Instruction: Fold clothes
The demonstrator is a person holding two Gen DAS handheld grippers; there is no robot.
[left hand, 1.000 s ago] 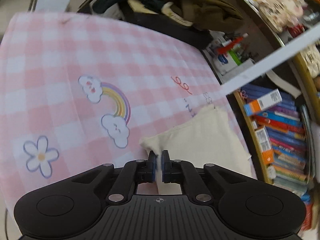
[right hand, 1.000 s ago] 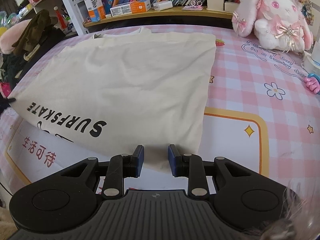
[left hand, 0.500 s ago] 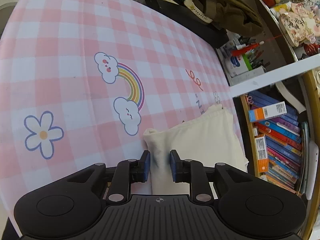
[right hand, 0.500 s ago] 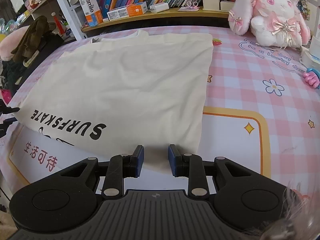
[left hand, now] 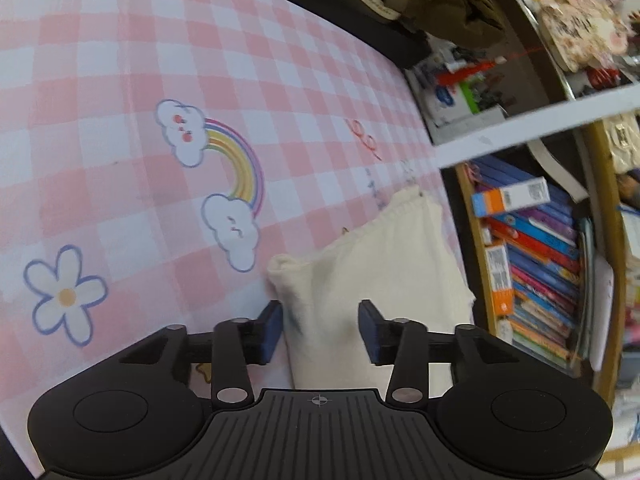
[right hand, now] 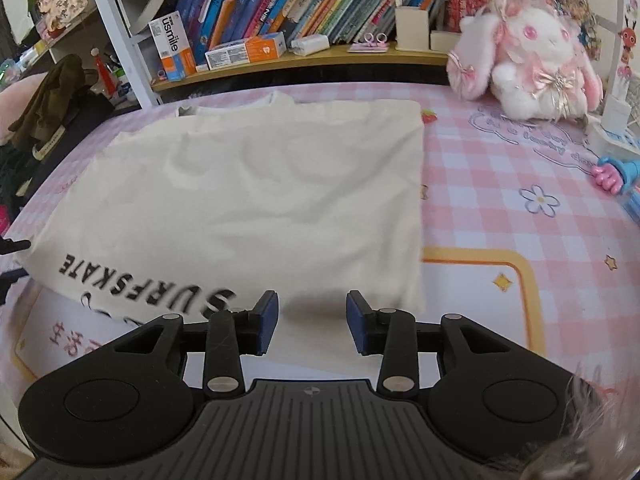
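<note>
A cream T-shirt (right hand: 248, 200) with black "SURFSKATE" lettering lies folded flat on the pink checked table cover (right hand: 500, 184). My right gripper (right hand: 312, 320) is open at the shirt's near edge, holding nothing. In the left wrist view the shirt's left corner (left hand: 372, 280) lies on the cover, slightly bunched. My left gripper (left hand: 320, 330) is open, its jaws standing either side of that corner without gripping it.
A pink plush rabbit (right hand: 524, 56) sits at the back right, with a pink and blue toy (right hand: 616, 172) at the right edge. A bookshelf (right hand: 304, 20) runs behind the table. Dark clothes (right hand: 52, 108) are piled at the left.
My left gripper was shut on the shirt's corner a second ago and has opened wide, letting it go. My right gripper has opened wider and drawn back slightly from the shirt's near edge.
</note>
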